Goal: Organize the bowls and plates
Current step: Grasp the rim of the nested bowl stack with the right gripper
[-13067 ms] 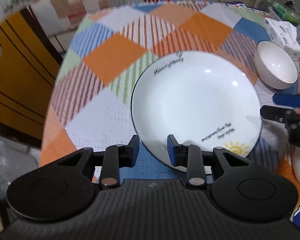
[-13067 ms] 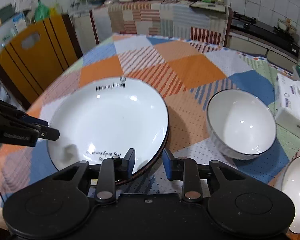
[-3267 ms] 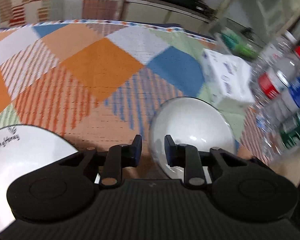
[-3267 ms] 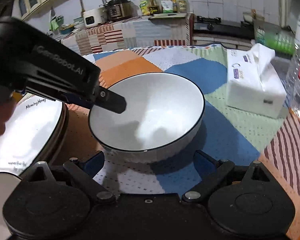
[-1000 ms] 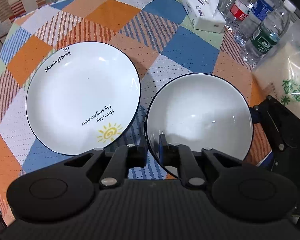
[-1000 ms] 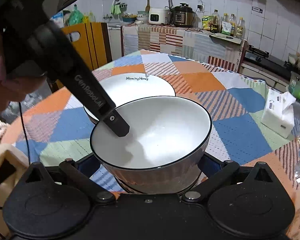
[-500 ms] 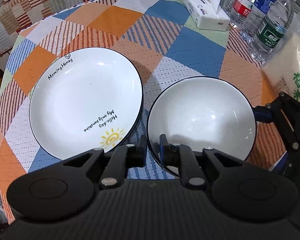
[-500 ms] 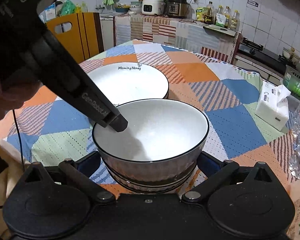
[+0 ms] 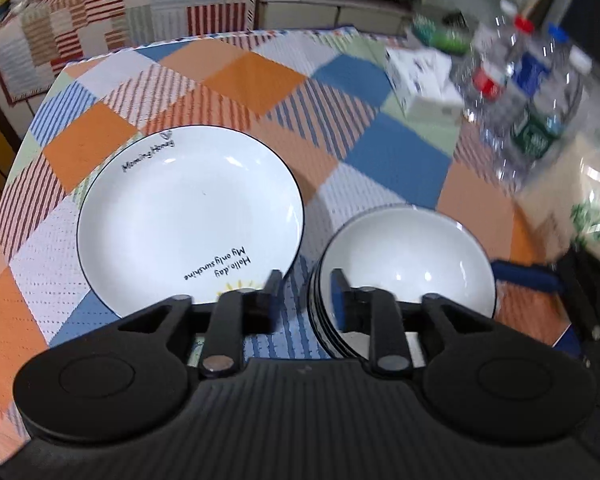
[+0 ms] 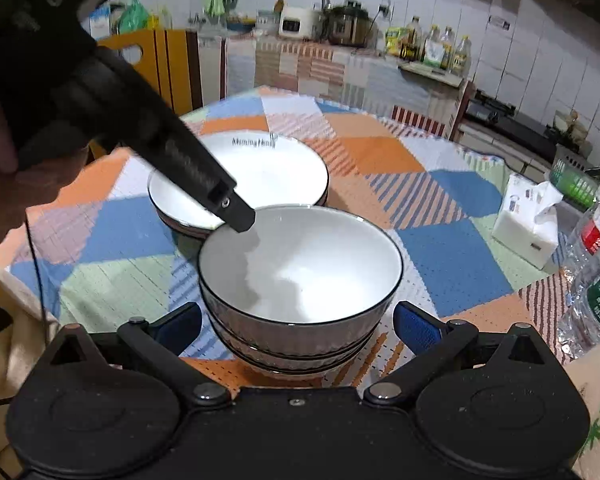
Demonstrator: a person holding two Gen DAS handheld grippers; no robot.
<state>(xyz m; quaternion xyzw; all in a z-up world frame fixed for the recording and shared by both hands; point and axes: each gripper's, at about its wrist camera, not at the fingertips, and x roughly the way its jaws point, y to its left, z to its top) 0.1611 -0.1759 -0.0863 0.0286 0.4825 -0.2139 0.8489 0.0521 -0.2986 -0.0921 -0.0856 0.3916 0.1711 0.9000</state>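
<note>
Patchwork tablecloth [image 9: 260, 80], tissue box [image 10: 528, 220], water bottles [image 9: 528, 92], rice cooker [image 10: 346, 26]

White tiled wall [image 10: 500, 52], patchwork-covered counter [image 10: 320, 68], yellow chair [image 10: 168, 64].

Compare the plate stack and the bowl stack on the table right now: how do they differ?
The plate stack is wide and shallow with black lettering and a sun motif; the bowl stack is narrower, deep, plain inside and ribbed outside. The left gripper straddles the bowls' rim, open; nothing touches the plates. Both are white with thin dark rims.
</note>
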